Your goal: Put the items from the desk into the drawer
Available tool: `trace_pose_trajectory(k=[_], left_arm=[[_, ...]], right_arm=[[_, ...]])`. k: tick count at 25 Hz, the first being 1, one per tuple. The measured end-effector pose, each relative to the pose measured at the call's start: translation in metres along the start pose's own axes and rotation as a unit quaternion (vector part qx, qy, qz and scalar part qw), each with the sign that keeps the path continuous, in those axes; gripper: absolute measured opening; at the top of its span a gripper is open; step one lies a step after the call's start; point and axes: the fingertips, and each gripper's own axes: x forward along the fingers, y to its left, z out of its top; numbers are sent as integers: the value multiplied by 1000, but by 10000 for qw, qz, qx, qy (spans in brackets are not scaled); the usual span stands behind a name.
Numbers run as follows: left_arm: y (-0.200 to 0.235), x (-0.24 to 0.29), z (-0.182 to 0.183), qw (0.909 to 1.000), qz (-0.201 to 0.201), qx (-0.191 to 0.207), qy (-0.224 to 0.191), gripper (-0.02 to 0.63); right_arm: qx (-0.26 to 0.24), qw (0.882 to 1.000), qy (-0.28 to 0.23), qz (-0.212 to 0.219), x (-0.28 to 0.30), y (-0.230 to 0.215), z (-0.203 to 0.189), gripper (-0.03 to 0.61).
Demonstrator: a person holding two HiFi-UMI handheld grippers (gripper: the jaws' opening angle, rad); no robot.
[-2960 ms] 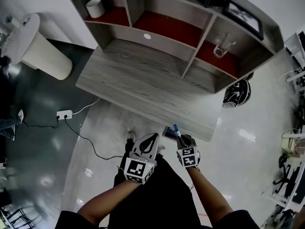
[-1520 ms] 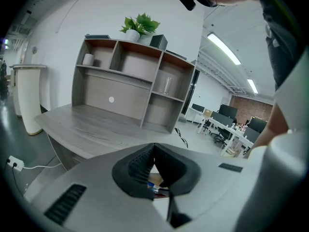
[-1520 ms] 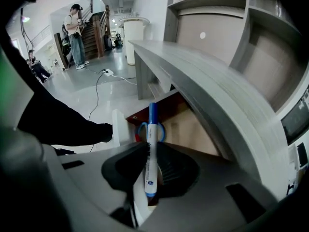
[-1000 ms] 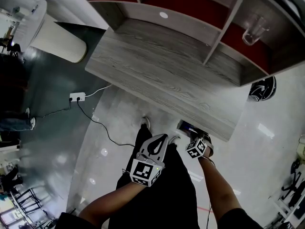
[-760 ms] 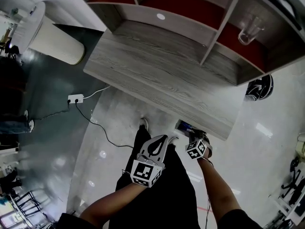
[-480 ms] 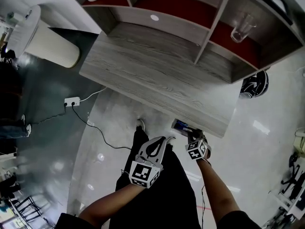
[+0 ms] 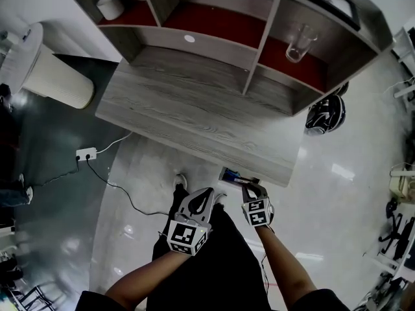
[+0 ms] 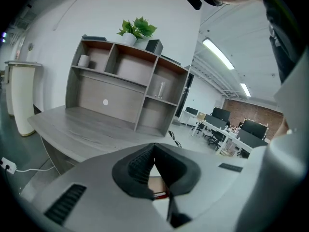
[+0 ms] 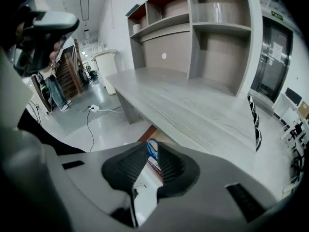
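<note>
One blue pen (image 9: 152,150) is the thing in hand: it sits between the tips of the right gripper (image 7: 251,187), whose jaws are drawn in to a narrow slit around it, though the view is blurred enough that I call it a pen only from its slim blue end. It hangs just over the open drawer (image 7: 226,173) that juts from under the front edge of the desk (image 7: 194,115), toward the right end. The step, as I judge it, is the drop; doing it well means bringing the tips low inside the drawer's walls, clear of the desk edge above, laying the pen flat and lengthwise, and only then parting the jaws, so it neither bounces out nor jams the drawer. The left gripper (image 7: 208,194) hangs beside it, jaws closed tip to tip on nothing, well placed to push the drawer shut afterwards. Inside the drawer a flat red-and-white item (image 9: 153,166) already lies under the pen. The desktop looks bare; in the hutch behind it, the left compartment holds a white cup (image 7: 109,5), the right one a clear glass (image 7: 299,43), and the middle one nothing I can make out
</note>
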Motion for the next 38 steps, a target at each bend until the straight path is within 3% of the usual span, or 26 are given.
trace_pose_trajectory(k=[8, 13, 23, 27, 32, 38], left_arm=[[15, -1, 23, 9999, -74, 80, -126, 12], [20, 3, 36, 9991, -378, 179, -97, 12], [47, 11, 97, 9942, -921, 374, -401, 12], [66, 8, 137, 9923, -1027, 471, -506, 12], [80, -3, 204, 9864, -1130, 695, -969, 12], [83, -4, 222, 9840, -1244, 795, -993, 12]], right_arm=[[1062, 9895, -913, -362, -61, -2, 62, 61], [1310, 9796, -1457, -440, -99, 9, 117, 53], [1511, 9584, -2326, -675, -133, 43, 225, 25], [1173, 9512, -2716, -877, -152, 59, 274, 25], [961, 9321, -3314, -1103, -184, 70, 333, 24], [963, 9141, -3692, -1370, -201, 76, 372, 21]])
